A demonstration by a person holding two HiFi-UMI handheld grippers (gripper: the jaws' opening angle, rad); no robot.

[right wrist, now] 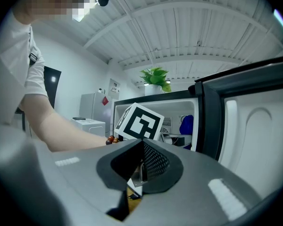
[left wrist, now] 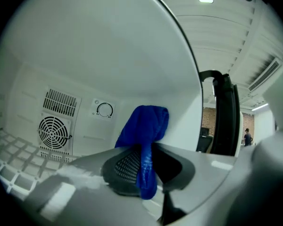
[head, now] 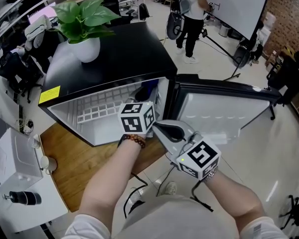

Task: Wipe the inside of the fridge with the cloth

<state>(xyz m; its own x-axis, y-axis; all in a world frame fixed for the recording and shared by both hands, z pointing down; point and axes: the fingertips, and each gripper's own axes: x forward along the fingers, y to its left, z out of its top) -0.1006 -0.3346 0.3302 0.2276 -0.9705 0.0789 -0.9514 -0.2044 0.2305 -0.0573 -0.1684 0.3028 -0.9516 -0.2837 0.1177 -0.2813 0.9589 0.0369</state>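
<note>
Pale workshop floor (head: 269, 183) and a patch of wood flooring (head: 74, 158) surround a black mini fridge (head: 114, 49), whose door (head: 224, 108) hangs open toward 3 o'clock in the head view.

The left claw (left wrist: 144, 166) is clamped on a blue cloth (left wrist: 146, 124). A narrow strip of the fabric is pinched between the pads (left wrist: 127, 166), and the rest bunches up beyond the tips. That claw points level into the fridge cavity, with its marker cube (head: 137, 117) at the mouth of the opening. The cloth sits at 1 o'clock from the cube, close to the right inner wall; whether it touches that wall I cannot tell.

On the white back wall behind the cloth, a round dial (left wrist: 104, 109) lies at 9 o'clock of it. A fan grille (left wrist: 54, 132) lies farther out the same way, and a wire shelf (left wrist: 4, 161) is at 8 o'clock.

The right claw (right wrist: 142, 161) is closed with nothing between its jaws. It hovers outside the fridge near the hinge edge of the door, at 4 o'clock from the left cube. A bead bracelet (head: 133, 140) rings the left wrist.

On the fridge's top, at 11 o'clock, a leafy plant (head: 84, 14) stands in a white pot (head: 88, 50). Farther out, at 1 o'clock, a person (head: 192, 14) stands by a whiteboard (head: 241, 4).
</note>
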